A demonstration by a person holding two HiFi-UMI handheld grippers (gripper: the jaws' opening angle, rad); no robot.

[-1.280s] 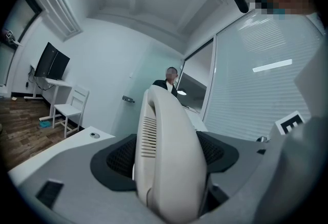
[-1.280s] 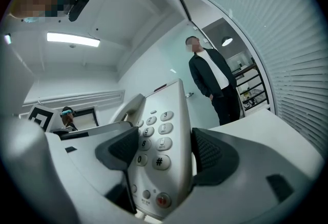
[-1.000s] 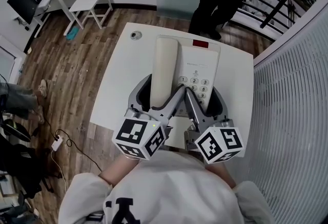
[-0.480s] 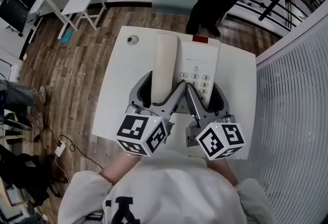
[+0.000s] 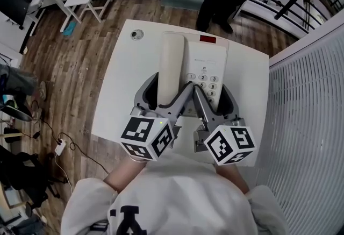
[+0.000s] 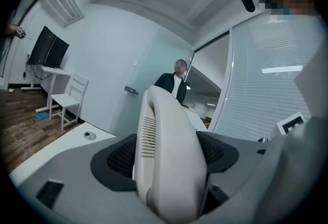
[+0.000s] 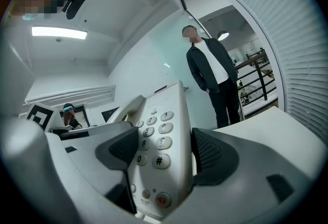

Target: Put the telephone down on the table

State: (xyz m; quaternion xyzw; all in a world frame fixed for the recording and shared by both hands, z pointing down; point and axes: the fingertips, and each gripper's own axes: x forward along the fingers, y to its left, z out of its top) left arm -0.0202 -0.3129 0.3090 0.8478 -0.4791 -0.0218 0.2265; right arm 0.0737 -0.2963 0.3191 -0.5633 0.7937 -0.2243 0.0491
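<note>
Head view: my left gripper (image 5: 167,100) pinches the handset (image 5: 172,62) on the telephone (image 5: 210,62), right gripper (image 5: 212,102) pinches the keypad (image 5: 203,84) side; hard, slippery, light, I think.

Overhead view, close gripper views, telephone (image 5: 207,62) shared

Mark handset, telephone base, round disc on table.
handset (image 5: 171,65): head view, middle of its back.
telephone base (image 5: 212,64): head view, panel above the keys.
round disc (image 5: 136,34): head view, its centre.

Telephone (image 5: 207,64) a shade lower, nearer the white table (image 5: 121,88), with a slight shift of view
</note>
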